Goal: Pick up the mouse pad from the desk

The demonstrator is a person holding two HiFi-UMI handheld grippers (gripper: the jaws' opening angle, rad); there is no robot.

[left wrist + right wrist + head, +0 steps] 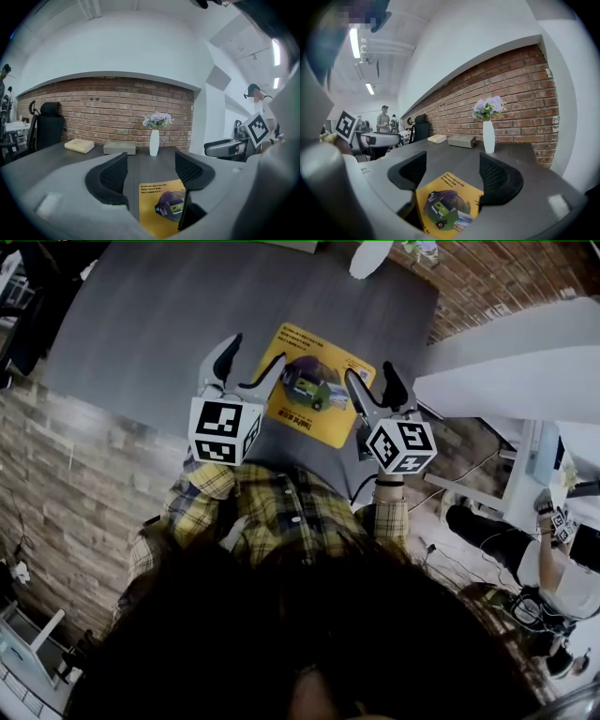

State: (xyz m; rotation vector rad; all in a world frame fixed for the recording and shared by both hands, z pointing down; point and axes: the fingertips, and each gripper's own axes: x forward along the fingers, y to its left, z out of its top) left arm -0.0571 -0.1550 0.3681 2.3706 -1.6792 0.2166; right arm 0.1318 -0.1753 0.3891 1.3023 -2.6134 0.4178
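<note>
Nearest, over the front edge of the desk (pixel 141 324): left gripper (pixel 255 352) with jaws wide apart and nothing between them, right gripper (pixel 371 376) just the same, spread wide and empty. Between the two, flat on the dark top, the yellow mouse pad (pixel 314 381), with a round picture in the middle. Left gripper by its left side, right gripper by its right side, both seeming to hang a little above it, not yet on it. Farther back, a lot of bare desk. At the far end, near the brick wall (pixel 103 108), a white vase (pixel 154 143) with flowers, a flat box (pixel 120 147) and a book (pixel 79 146). Looks like the reach-in step, nothing picked up yet. Could go wrong easily from here: so thin and so flat, hard to get a jaw under. Might just slide away if pushed from one side. Might bend and slip out if pinched only at a corner. Might stay stuck down if pressed too hard from the top.
</note>
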